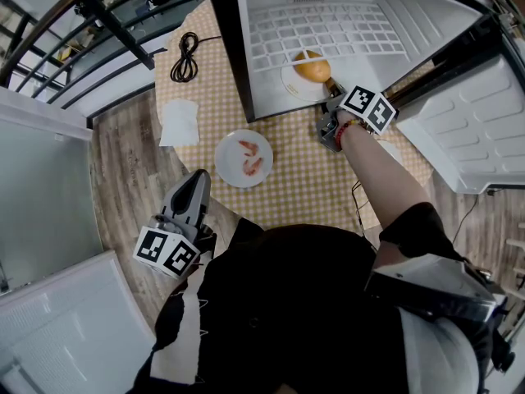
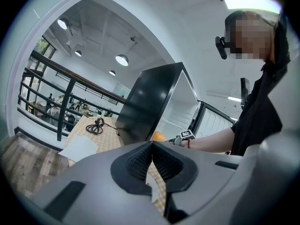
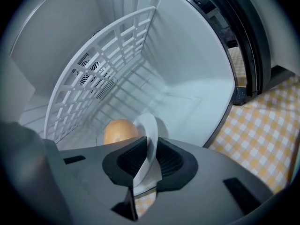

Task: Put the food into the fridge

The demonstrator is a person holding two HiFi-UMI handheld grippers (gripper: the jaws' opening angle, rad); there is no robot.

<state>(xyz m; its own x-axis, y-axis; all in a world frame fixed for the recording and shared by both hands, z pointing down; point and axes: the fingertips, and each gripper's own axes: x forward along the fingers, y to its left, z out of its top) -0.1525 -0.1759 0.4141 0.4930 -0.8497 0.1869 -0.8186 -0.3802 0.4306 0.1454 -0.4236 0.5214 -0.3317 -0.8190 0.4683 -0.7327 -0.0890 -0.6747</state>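
While right gripper point(image 3: 148, 149) pinches one white round plate point(image 3: 149, 124) with one orange bun point(image 3: 119, 131) in white fridge point(image 3: 187, 78), left gripper point(image 2: 152, 146) closed, empty, second white plate point(image 1: 225, 169), two pink shrimp point(image 1: 247, 145).

Right claw point(image 3: 151, 139) is inside the white-walled fridge point(image 3: 187, 78). The white round plate point(image 3: 149, 125) runs edge-on between its pads and fills the gap, so whether they press on it can't be called, and the plate's near part vanishes behind the claw's grey body. Just past the tips, the round golden-brown food point(image 3: 119, 131) shows only its top. In the head view the black-and-white marker cube point(image 1: 367, 107) hides those jaws. Far beyond the left claw point(image 2: 152, 142), the figures behind the dark railing point(image 2: 66, 107) are too small to make out.
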